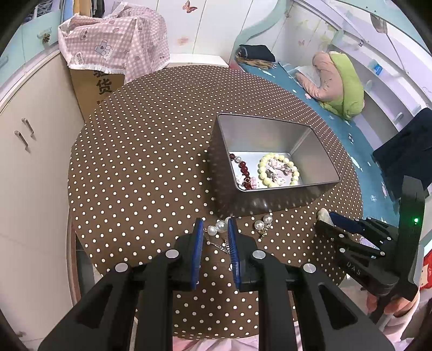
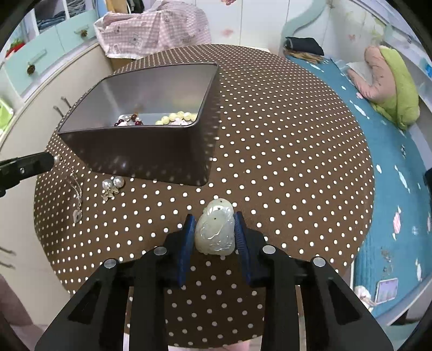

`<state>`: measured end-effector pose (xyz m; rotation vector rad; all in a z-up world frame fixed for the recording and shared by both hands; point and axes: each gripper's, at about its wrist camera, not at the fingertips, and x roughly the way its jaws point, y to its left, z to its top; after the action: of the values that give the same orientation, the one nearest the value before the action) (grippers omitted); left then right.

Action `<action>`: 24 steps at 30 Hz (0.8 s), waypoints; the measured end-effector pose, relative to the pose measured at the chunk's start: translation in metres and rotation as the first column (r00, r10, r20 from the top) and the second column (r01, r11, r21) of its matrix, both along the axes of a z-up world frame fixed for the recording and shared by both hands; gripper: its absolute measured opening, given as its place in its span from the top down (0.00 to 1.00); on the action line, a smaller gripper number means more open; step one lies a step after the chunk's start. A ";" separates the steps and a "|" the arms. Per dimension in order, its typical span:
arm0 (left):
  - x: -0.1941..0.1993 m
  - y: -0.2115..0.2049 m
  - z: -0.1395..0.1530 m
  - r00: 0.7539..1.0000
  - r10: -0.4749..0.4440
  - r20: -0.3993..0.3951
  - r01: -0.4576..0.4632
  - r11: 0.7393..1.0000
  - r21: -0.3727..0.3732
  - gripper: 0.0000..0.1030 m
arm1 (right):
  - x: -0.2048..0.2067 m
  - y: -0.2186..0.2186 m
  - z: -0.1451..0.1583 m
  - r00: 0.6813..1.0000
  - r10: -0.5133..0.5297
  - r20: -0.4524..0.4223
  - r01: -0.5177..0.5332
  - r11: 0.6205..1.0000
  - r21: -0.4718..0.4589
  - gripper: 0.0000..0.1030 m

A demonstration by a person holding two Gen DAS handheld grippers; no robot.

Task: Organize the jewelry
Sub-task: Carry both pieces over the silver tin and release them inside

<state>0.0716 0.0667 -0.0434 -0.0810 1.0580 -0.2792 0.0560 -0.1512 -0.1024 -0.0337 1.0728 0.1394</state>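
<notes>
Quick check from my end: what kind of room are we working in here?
Most likely a child's bedroom at home: a bed with a teal blanket and pillow beside the polka-dot round table, plus butterfly decals on pastel cabinets.

A home bedroom: a bed with a teal patterned cover [image 1: 310,89] runs along the right, bearing a pink-and-green plush toy [image 1: 337,81]. A round table in brown polka-dot cloth [image 1: 140,162] stands nearby, cream cabinets with metal handles [image 1: 27,135] left, butterfly stickers [image 1: 189,6] on the far wall.
</notes>
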 end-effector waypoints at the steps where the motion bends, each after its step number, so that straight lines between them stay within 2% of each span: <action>1: 0.000 0.000 0.000 1.000 0.001 -0.001 -0.001 1.000 0.001 0.84 | 0.000 0.000 0.000 1.000 -0.002 -0.002 0.002 1.000 0.003 0.71; 5: 0.001 -0.001 0.000 1.000 0.001 0.001 -0.001 1.000 0.001 0.84 | 0.004 -0.009 0.003 1.000 -0.017 -0.011 0.017 0.999 0.034 0.71; 12: 0.003 -0.001 0.010 1.000 0.005 0.030 -0.005 1.000 0.006 0.84 | 0.007 -0.029 0.019 0.999 -0.037 0.025 0.035 0.998 0.052 0.71; 24: 0.006 -0.007 0.061 0.986 -0.007 0.166 0.003 1.000 0.025 0.84 | 0.019 -0.031 0.067 0.988 -0.033 0.154 0.022 0.997 0.074 0.71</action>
<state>0.0778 0.0601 0.0172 -0.0320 0.8963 -0.2723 0.0747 -0.1825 -0.0355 0.0353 0.9120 0.1485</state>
